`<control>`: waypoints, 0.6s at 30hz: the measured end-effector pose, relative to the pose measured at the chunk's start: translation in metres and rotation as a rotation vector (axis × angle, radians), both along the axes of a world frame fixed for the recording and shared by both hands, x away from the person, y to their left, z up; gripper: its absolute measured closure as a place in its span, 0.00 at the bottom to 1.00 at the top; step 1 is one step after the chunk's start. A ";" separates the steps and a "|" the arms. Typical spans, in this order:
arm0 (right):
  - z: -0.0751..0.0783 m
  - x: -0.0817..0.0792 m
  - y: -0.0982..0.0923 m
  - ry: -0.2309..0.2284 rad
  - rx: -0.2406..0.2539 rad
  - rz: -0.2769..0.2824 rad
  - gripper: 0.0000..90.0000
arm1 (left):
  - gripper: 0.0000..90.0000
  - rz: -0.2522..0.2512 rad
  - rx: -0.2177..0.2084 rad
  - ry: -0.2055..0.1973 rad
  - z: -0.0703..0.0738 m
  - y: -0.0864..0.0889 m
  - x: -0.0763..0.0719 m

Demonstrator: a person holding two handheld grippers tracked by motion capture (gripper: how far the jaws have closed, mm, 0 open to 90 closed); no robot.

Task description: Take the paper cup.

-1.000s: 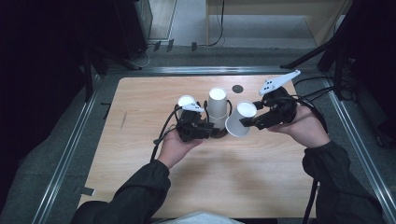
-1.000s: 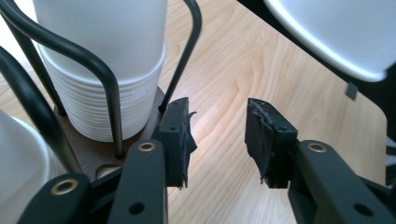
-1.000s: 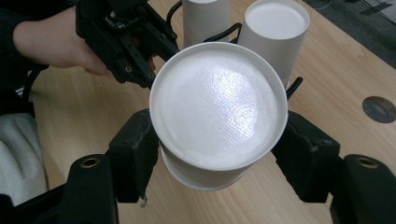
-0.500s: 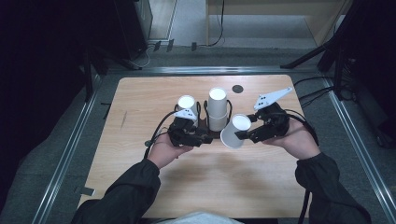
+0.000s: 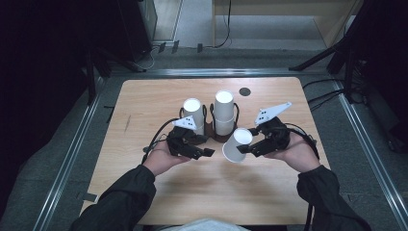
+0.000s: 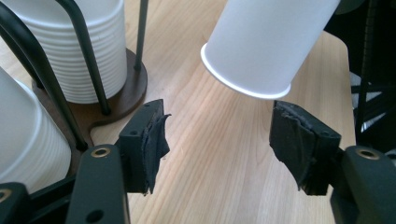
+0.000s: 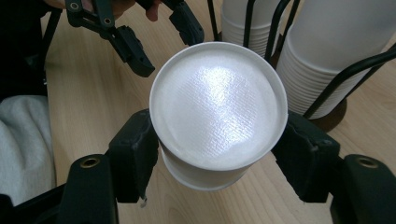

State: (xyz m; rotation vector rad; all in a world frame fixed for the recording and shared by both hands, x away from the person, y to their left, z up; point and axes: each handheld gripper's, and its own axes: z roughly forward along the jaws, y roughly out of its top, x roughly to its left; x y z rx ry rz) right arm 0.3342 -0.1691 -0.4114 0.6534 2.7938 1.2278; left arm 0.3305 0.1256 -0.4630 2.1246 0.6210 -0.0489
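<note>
From above the person's side we looked forward and down over the whole wooden table (image 5: 159, 101), both forearms entering from the bottom edge. From the left gripper (image 6: 219, 135) we looked along its jaws, very close, toward the paper cup (image 6: 271, 44) and the cup rack (image 6: 93, 100). From the right gripper (image 7: 219, 154) we faced that same cup (image 7: 218, 105) base-on, with the rack (image 7: 327, 100) and the left gripper (image 7: 161, 37) beyond. All three views shared cup and rack.
</note>
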 end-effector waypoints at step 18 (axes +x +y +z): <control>-0.035 -0.009 0.021 0.034 0.019 0.049 0.38 | 0.14 -0.068 -0.042 0.020 -0.014 0.007 -0.009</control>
